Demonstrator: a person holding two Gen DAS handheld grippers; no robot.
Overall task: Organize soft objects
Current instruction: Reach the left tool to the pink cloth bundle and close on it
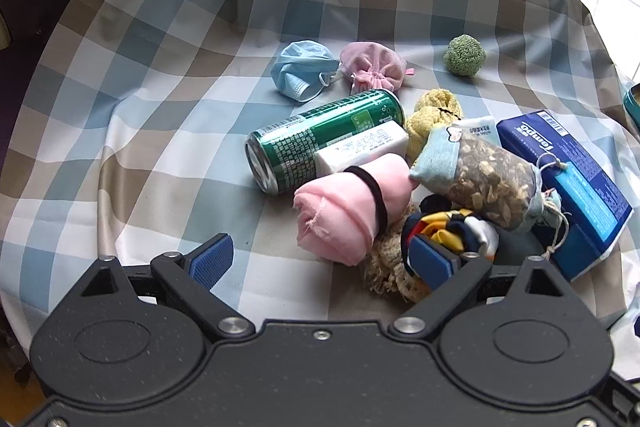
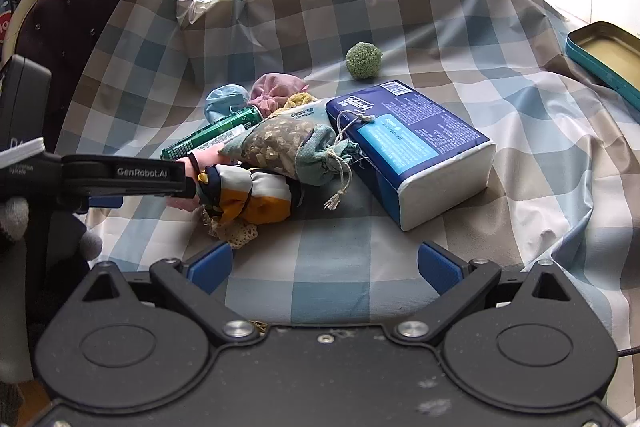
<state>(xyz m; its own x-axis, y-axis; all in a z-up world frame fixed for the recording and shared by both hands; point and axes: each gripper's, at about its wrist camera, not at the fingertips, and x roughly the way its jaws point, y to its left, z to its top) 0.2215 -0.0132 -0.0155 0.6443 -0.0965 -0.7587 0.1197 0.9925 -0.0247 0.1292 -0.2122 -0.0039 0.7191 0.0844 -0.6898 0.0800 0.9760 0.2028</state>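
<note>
1. Left hand-held gripper (image 1: pixel 322 263) gapes wide, empty, at the pink cloth roll (image 1: pixel 352 207).
2. Green can (image 1: pixel 324 139) and sachet (image 1: pixel 480 179) crowd it on the checked cloth (image 1: pixel 160 107).
3. Right hand-held gripper (image 2: pixel 324 267) open, empty.
4. Teal tin (image 2: pixel 608 59) holds nothing visible.

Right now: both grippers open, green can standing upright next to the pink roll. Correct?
Not quite. The green can lies on its side next to the pink roll, as the left wrist view shows. Left gripper and right gripper are both open.
</note>
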